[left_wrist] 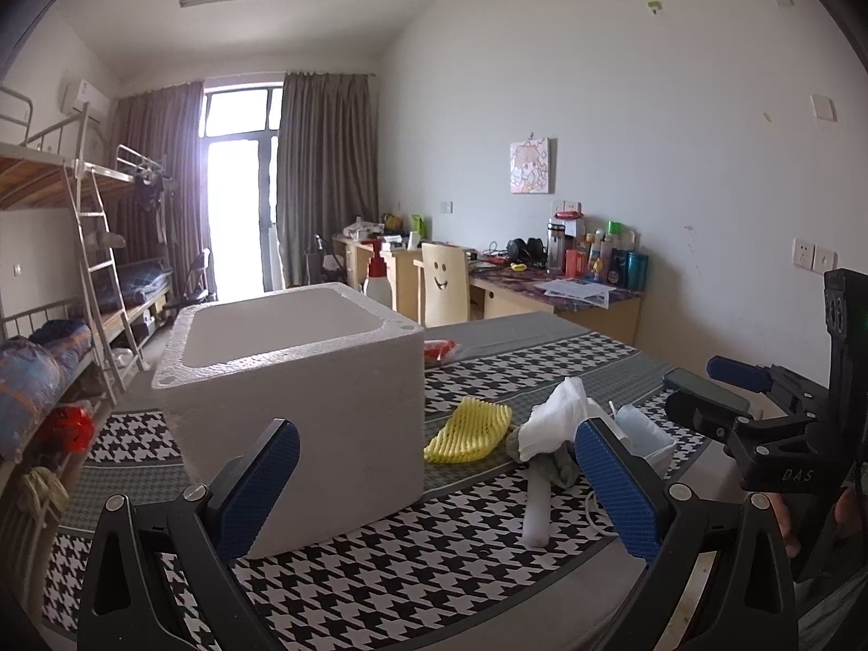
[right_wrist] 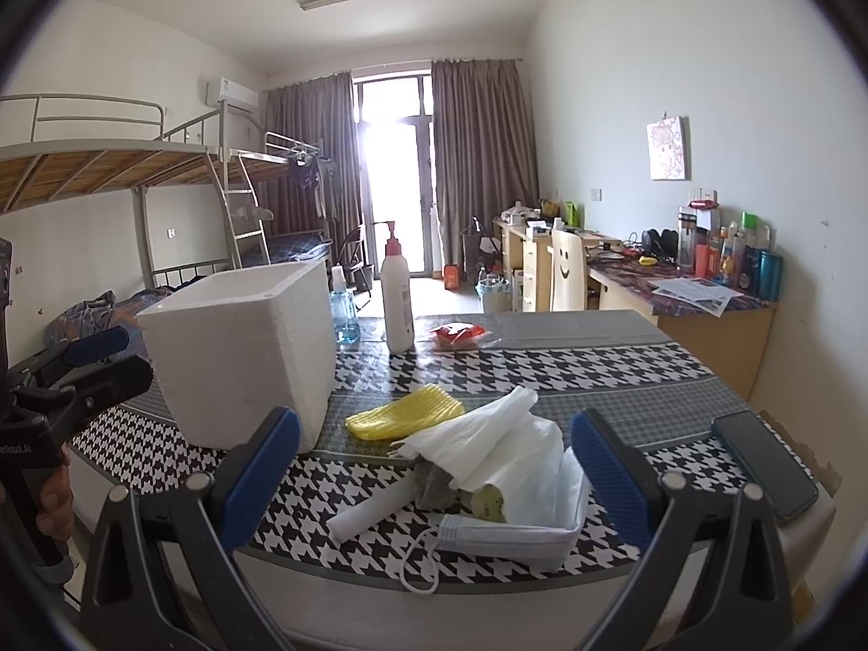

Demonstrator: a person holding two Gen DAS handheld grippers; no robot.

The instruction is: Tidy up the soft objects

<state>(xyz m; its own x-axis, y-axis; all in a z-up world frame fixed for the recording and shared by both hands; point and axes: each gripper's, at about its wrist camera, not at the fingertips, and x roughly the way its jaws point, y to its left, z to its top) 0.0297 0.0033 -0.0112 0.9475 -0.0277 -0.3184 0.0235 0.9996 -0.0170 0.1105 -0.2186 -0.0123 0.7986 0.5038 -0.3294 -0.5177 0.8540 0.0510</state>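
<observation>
Left gripper (left_wrist: pixel 434 488): blue-padded fingers spread wide with nothing between them, held low over the near edge of the table, facing the foam box and the pile.
Right gripper (right_wrist: pixel 434 480): blue-padded fingers likewise wide apart and empty, the pile of soft things lying just beyond them.
Table: black-and-white houndstooth tablecloth (right_wrist: pixel 569 366) with grey bands covers it.
Box: open white polystyrene foam box (left_wrist: pixel 304 407) stands upright on the left of the table; its inside is not visible.
Yellow item: ribbed yellow foam fruit net (right_wrist: pixel 404 412) lies flat between the box and the pile, just beside the box corner.
Pile: crumpled white plastic bag (right_wrist: pixel 504 445) rests on a grey cloth (right_wrist: pixel 434 483); a white foam tube (right_wrist: pixel 369 510) sticks out toward the camera.
Mask: pale blue face mask (right_wrist: pixel 504 534) lies at the near edge of the pile, its ear loop trailing on the cloth.
Phone: dark smartphone (right_wrist: pixel 765 461) lies flat at the right table edge, apart from the pile.
Far side: white pump bottle (right_wrist: pixel 396 298), clear blue spray bottle (right_wrist: pixel 344 309) and red packet (right_wrist: pixel 458 336) stand near the far table edge.
</observation>
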